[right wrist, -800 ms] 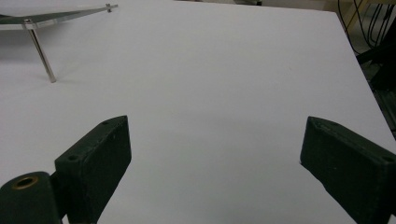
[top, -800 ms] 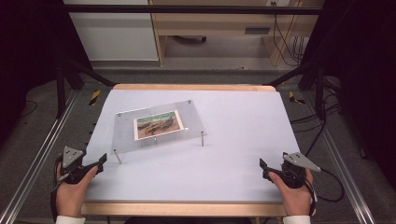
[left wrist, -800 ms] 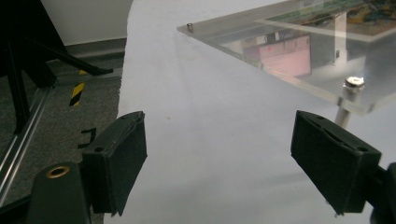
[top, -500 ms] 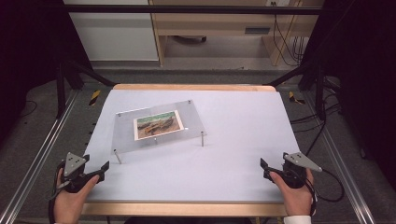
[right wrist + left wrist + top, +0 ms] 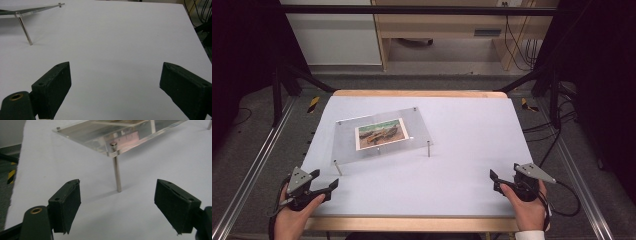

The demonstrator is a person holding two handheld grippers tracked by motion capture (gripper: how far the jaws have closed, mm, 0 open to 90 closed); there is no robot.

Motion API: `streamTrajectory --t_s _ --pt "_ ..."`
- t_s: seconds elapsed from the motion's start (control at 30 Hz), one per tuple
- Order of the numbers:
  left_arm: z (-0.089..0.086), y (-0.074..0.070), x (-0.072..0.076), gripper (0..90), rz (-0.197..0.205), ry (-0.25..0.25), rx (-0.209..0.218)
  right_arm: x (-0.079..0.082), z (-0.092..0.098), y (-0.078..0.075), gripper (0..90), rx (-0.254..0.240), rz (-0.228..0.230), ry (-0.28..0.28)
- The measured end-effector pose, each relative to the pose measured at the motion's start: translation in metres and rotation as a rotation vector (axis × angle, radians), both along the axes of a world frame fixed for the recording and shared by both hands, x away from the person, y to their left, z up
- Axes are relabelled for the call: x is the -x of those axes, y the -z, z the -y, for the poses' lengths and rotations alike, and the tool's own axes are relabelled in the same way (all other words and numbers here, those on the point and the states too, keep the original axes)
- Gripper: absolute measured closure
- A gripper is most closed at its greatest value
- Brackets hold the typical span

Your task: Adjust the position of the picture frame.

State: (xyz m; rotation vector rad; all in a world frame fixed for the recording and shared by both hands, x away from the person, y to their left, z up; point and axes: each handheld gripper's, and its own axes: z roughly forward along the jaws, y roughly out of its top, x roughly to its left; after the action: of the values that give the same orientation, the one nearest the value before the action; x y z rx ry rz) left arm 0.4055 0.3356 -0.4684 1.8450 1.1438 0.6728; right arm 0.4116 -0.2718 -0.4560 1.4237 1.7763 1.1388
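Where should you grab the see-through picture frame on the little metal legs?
Probably by the near-left corner of the clear frame, with the open left gripper coming in level from the table's front-left. The plate stands raised on thin metal legs, so one jaw could slide under its edge and one over.

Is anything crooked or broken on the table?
Nothing looks broken or spilled. The clear plate with the picture stands on thin metal legs, turned at an angle to the table edges. Both grippers wait open near the front edge.

panel – clear glossy acrylic | legs – shiny metal | table – matt white
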Motion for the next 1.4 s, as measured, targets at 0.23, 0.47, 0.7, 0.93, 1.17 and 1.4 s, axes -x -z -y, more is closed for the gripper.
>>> streamTrajectory --t_s 0.23,0.47,0.7,0.93,1.17,1.4 --pt "0.007 0.003 -0.01 28.7 0.022 0.027 0.043 0.0 -0.002 0.0 10.8 0.003 -0.004 -0.002" --pt "0.01 0.006 -0.024 36.0 0.034 0.015 0.103 -0.001 -0.001 0.001 11.0 0.002 -0.003 -0.004" --pt "0.013 0.008 -0.029 36.6 0.016 0.013 0.101 -0.002 -0.003 0.001 11.2 -0.002 -0.008 -0.013" --pt "0.014 0.01 -0.036 37.7 0.0 -0.009 0.101 -0.002 -0.003 0.002 11.5 -0.004 -0.012 -0.012" --pt "0.014 0.012 -0.044 39.7 -0.034 -0.022 0.107 -0.002 -0.003 0.002 11.6 -0.005 -0.012 -0.013" --pt "0.016 0.012 -0.043 34.7 -0.031 -0.025 0.099 -0.002 -0.004 0.002 11.9 -0.01 -0.016 -0.015"
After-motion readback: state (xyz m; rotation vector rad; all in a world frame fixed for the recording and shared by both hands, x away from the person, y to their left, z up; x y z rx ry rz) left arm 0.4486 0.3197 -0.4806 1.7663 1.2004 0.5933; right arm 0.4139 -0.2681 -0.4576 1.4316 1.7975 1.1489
